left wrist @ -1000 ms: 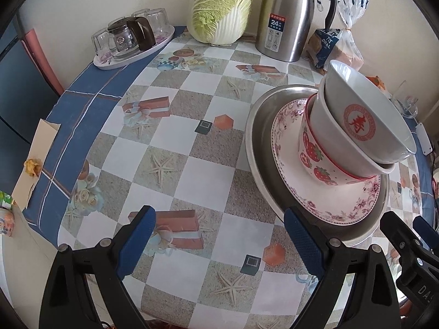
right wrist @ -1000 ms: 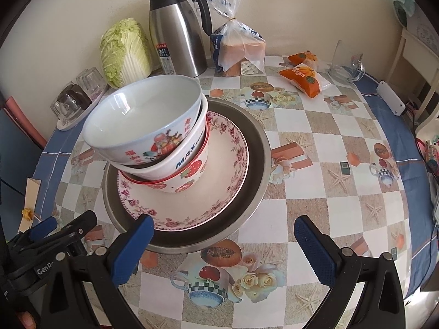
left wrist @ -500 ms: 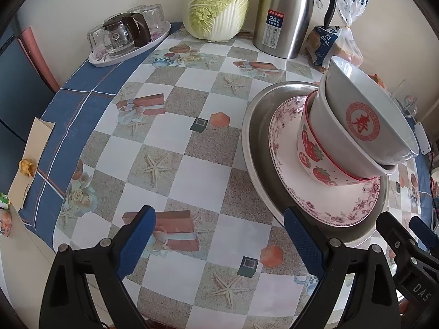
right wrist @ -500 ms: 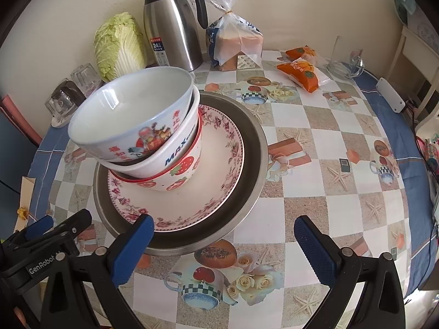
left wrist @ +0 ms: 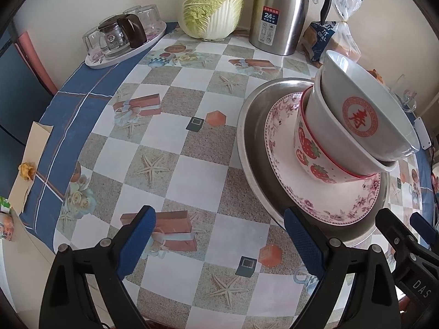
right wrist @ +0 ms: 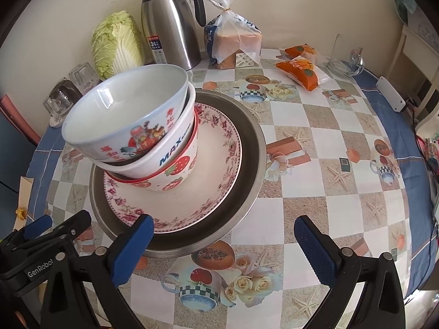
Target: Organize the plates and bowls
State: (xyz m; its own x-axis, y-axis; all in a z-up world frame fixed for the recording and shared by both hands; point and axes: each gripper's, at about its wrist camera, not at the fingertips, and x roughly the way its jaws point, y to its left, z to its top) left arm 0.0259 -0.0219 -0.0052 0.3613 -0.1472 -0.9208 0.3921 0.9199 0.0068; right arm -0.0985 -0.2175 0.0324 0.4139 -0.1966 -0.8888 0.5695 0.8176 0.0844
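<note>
On the checkered tablecloth (right wrist: pixel 315 192) we had one nested stack: a steel basin (right wrist: pixel 247 148) at the bottom, a rose-patterned plate (right wrist: pixel 208 189) inside it, then a strawberry bowl (right wrist: pixel 178 175), a white bowl marked MAX (right wrist: pixel 170 153) and, uppermost, a white bowl with a red seal (left wrist: pixel 359 118). The three bowls leaned together toward one side of the plate rather than sitting level, and the top one looked loosely seated.

We held our left gripper (left wrist: pixel 216 244) above bare cloth beside the basin, its blue pads spread wide apart with nothing between them. Our right gripper (right wrist: pixel 222 249) hung over the near rim of the basin, likewise wide apart and empty. Neither touched any dish.

Judging the step was not simple. Dishes gathered in one pile fit a sorting that was finished, with both tools clear of it; they fit equally a mixed pile waiting to be taken apart into plates and bowls. We could not settle which from this.

Any grip on the pile, we judged, would call for care with the tilted top bowl, since a nudge at its rim could slide it off. A cabbage (left wrist: pixel 214 5), a steel thermos (left wrist: pixel 279 13) and a bread bag (right wrist: pixel 233 38) stood well apart at the wall.
</note>
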